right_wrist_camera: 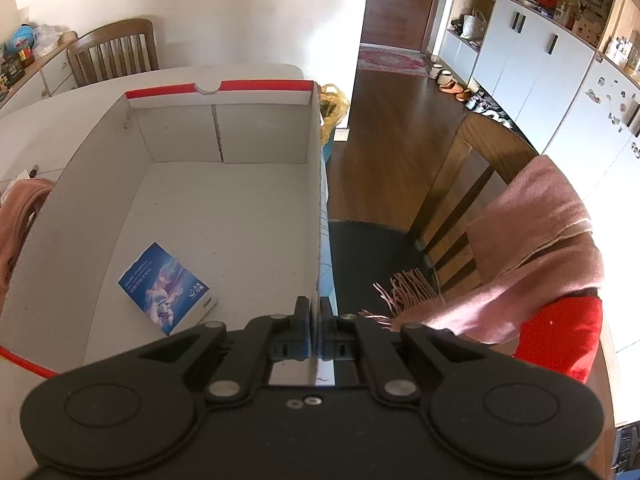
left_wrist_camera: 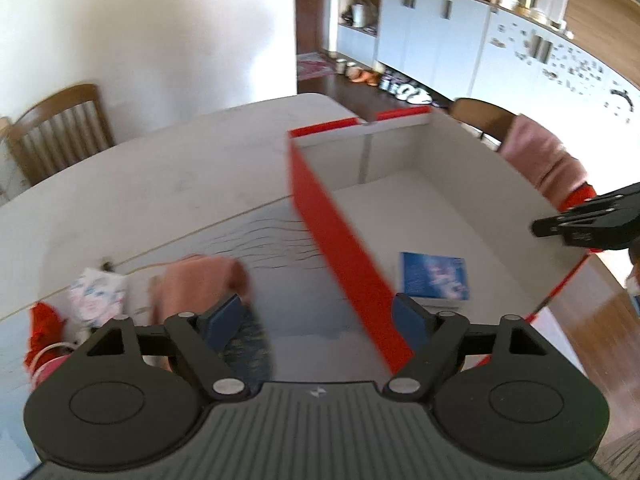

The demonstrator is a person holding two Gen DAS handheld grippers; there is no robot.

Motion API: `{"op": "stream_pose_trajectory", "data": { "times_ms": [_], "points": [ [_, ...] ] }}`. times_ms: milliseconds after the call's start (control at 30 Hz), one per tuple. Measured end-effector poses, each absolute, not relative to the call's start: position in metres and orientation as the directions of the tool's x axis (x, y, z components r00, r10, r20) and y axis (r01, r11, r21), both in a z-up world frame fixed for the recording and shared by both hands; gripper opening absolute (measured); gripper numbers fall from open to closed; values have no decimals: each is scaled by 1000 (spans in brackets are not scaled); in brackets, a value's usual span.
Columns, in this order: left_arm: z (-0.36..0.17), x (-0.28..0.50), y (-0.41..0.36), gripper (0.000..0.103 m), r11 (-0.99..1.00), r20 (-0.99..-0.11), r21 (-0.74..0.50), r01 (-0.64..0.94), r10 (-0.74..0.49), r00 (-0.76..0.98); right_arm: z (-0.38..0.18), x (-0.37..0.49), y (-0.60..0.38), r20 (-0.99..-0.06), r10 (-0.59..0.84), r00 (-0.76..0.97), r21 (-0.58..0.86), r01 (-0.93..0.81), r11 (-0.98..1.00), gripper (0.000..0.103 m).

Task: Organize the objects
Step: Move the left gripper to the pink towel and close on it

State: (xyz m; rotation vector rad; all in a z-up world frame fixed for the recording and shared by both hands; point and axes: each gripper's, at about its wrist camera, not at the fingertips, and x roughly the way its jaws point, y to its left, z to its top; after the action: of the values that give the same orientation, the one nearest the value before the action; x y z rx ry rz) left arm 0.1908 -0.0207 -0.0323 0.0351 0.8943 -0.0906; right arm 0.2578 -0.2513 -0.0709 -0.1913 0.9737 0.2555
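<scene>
A large open box (left_wrist_camera: pixel 332 220) with red outer walls and a white inside stands on the table; it also shows in the right wrist view (right_wrist_camera: pixel 224 136). A blue booklet (left_wrist_camera: pixel 434 276) (right_wrist_camera: pixel 168 288) lies flat on its floor. My left gripper (left_wrist_camera: pixel 320 316) is open and empty, its jaws either side of the box's red left wall. My right gripper (right_wrist_camera: pixel 315 320) is shut on the box's right wall (right_wrist_camera: pixel 318 200) at its near end; it shows in the left wrist view (left_wrist_camera: pixel 538 228). A pink cloth (left_wrist_camera: pixel 200 280), a patterned white packet (left_wrist_camera: pixel 96 292) and a red item (left_wrist_camera: pixel 44 332) lie left of the box.
The white table (left_wrist_camera: pixel 140 184) extends behind and left, with a wooden chair (left_wrist_camera: pixel 60 128) beyond it. Another chair (right_wrist_camera: pixel 472 168) at the right carries a pink fringed scarf (right_wrist_camera: pixel 532 232) and a red cloth (right_wrist_camera: pixel 560 336). White cabinets (right_wrist_camera: pixel 532 64) line the far wall.
</scene>
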Motion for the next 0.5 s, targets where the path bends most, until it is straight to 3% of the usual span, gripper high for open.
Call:
{"op": "stream_pose_trajectory", "data": {
  "times_ms": [167,267,500],
  "points": [
    [-40,190,11,88,999,-783,-24,38,-43,621,-71,259,-250,-837,117,535,-53,-291,955,4],
    [-49,196,21,101,1000,-782,-11,17,-19,624,-71,260,-249,-838,112,533,-55,-288,956,4],
    [-81,219,42,102,998,-809,53,-14,51,585,-72,261,-248,-842,105,530,-56,-279,959,4]
  ]
}}
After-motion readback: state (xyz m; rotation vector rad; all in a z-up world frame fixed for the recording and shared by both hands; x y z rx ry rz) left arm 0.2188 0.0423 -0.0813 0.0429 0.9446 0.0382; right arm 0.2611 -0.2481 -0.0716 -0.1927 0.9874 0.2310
